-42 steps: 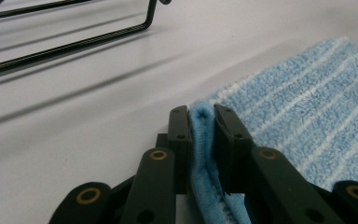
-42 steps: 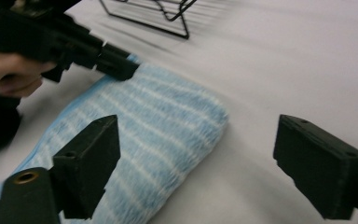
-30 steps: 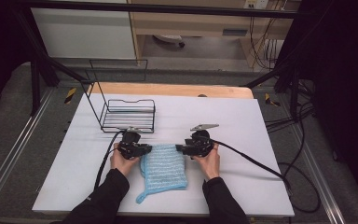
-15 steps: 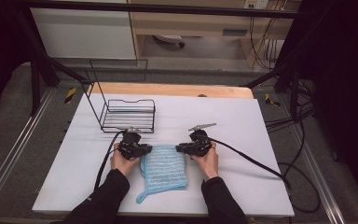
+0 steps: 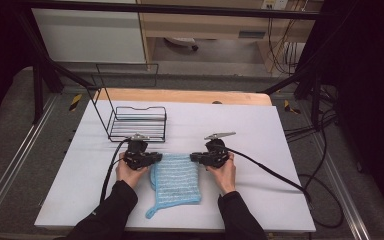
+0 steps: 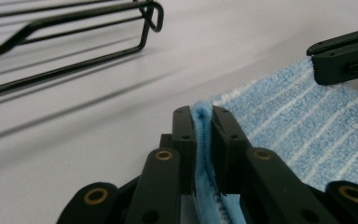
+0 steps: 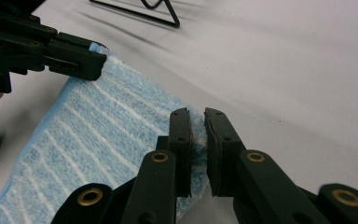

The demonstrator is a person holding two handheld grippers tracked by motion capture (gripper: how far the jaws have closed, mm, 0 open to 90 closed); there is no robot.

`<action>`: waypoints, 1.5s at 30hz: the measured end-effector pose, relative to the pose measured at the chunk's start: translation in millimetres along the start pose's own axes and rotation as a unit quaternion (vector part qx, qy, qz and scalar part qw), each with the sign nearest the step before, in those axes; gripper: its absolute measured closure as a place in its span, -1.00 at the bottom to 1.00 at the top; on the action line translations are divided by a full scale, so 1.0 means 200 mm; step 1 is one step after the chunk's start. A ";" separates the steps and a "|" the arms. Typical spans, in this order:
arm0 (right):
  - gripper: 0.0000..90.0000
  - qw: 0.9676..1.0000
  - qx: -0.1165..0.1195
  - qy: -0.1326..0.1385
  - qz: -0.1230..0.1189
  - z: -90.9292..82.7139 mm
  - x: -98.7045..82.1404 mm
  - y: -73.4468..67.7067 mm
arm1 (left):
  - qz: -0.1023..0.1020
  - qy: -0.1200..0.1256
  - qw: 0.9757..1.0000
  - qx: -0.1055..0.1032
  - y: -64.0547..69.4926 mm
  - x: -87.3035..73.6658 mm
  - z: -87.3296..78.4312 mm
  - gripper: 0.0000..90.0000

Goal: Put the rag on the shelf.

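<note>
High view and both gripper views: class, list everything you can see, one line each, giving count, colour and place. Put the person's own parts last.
Cloth: one, light blue with white stripes, flat on the near middle of the table, a narrow tail at its near left corner.
Wire rack: one, black, far left part of the table, beyond the cloth.
Table: one, white top with a wooden strip along its far edge.
Cables: two, black, one trailing from each tool.
Left tongs: one, black, shut on the cloth's far left corner.
Right tongs: one, black, just closed on the cloth's far right corner.
Hands: two, in black sleeves, entering from the near edge.
</note>
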State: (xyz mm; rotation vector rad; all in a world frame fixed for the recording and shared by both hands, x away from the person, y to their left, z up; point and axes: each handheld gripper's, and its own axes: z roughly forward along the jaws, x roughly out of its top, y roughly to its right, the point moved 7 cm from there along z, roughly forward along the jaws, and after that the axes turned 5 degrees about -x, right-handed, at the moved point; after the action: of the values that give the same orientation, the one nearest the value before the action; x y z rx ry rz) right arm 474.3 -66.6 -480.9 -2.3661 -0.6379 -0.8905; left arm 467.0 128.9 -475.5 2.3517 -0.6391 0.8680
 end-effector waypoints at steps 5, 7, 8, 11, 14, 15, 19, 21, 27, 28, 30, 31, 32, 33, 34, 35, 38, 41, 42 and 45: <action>0.83 1.000 0.004 0.020 -0.002 -0.05 0.02 -0.03 | 0.009 0.023 1.000 -0.010 0.04 0.02 -0.07 0.79; 0.83 0.999 0.008 0.034 -0.006 -0.09 0.03 -0.05 | 0.014 0.030 0.999 -0.012 0.05 0.02 -0.09 0.79; 0.83 0.999 0.010 0.038 -0.008 -0.10 0.03 -0.05 | 0.016 0.032 0.999 -0.013 0.06 0.03 -0.10 0.79; 0.83 0.999 0.008 0.045 -0.014 -0.12 0.04 -0.06 | 0.023 0.040 0.999 -0.014 0.08 0.03 -0.12 0.79; 0.83 0.998 0.009 0.053 -0.018 -0.14 0.04 -0.08 | 0.030 0.047 0.998 -0.013 0.10 0.04 -0.15 0.79; 0.83 0.998 0.008 0.055 -0.019 -0.15 0.04 -0.08 | 0.034 0.052 0.998 -0.013 0.11 0.04 -0.16 0.79; 0.83 0.997 0.013 0.069 -0.020 -0.19 0.06 -0.10 | 0.040 0.062 0.997 -0.017 0.14 0.05 -0.20 0.79; 0.83 0.997 0.014 0.074 -0.023 -0.21 0.06 -0.11 | 0.044 0.064 0.997 -0.018 0.15 0.06 -0.21 0.79; 0.83 0.994 0.012 0.100 -0.037 -0.29 0.09 -0.15 | 0.048 0.082 0.995 -0.023 0.18 0.08 -0.26 0.79; 0.83 0.994 0.012 0.100 -0.037 -0.29 0.09 -0.15 | 0.050 0.084 0.995 -0.022 0.19 0.09 -0.27 0.79; 0.83 0.993 0.012 0.106 -0.041 -0.30 0.10 -0.16 | 0.057 0.093 0.994 -0.019 0.19 0.10 -0.29 0.79; 0.83 0.993 0.012 0.111 -0.043 -0.32 0.11 -0.17 | 0.057 0.096 0.994 -0.020 0.20 0.11 -0.30 0.79; 0.83 0.992 0.011 0.116 -0.047 -0.34 0.12 -0.19 | 0.058 0.100 0.993 -0.019 0.20 0.11 -0.31 0.79; 0.83 0.992 0.011 0.116 -0.047 -0.34 0.12 -0.19 | 0.059 0.103 0.993 -0.020 0.21 0.12 -0.32 0.79; 0.83 0.992 0.012 0.120 -0.048 -0.35 0.13 -0.19 | 0.061 0.106 0.992 -0.019 0.21 0.12 -0.33 0.79; 0.83 0.991 0.012 0.123 -0.049 -0.36 0.14 -0.20 | 0.061 0.108 0.992 -0.021 0.22 0.12 -0.34 0.79; 0.83 0.989 0.013 0.135 -0.054 -0.39 0.16 -0.22 | 0.062 0.117 0.991 -0.027 0.24 0.14 -0.37 0.79; 0.83 0.987 0.011 0.148 -0.063 -0.43 0.18 -0.24 | 0.066 0.128 0.989 -0.028 0.26 0.15 -0.40 0.79; 0.83 0.987 0.011 0.148 -0.063 -0.43 0.18 -0.24 | 0.067 0.133 0.988 -0.028 0.26 0.16 -0.41 0.79; 0.84 0.985 0.012 0.159 -0.065 -0.46 0.20 -0.26 | 0.068 0.144 0.987 -0.029 0.28 0.18 -0.44 0.79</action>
State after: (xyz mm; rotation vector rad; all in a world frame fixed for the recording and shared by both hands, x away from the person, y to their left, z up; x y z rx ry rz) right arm 429.6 -74.8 -378.0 -2.1141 -0.6708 -1.2766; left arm 420.4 135.0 -377.0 2.0937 -0.6985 1.2067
